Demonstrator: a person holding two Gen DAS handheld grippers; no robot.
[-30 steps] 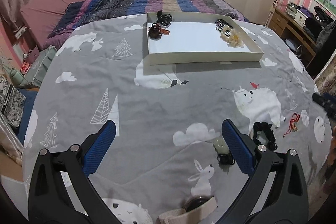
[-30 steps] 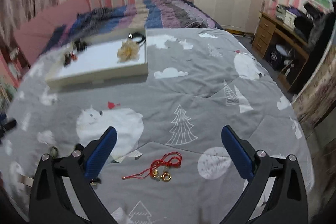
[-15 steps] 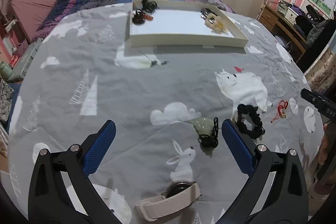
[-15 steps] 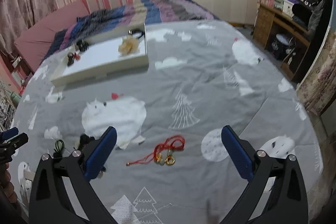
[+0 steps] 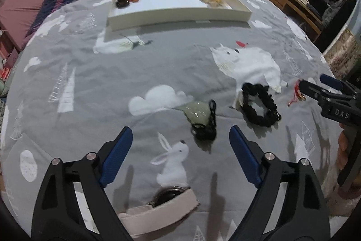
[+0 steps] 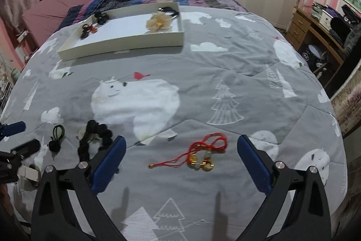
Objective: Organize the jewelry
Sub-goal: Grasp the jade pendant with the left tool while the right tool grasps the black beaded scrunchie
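White tray (image 6: 126, 47) on the bed already has approx. four pcs. We've still got the red cord charm (image 6: 200, 156), black scrunchie (image 5: 259, 105) & jade pendant (image 5: 198, 113) loose on the quilt. Left hand-held gripper (image 5: 180, 146) spread, just narrowing, nothing between; right hand-held gripper (image 6: 179, 154) spread over the charm.

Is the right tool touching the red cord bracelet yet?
Apart. The right wrist view shows the red cord bracelet lying on the quilt between the open right tool's fingers, grey fabric visible on both sides.
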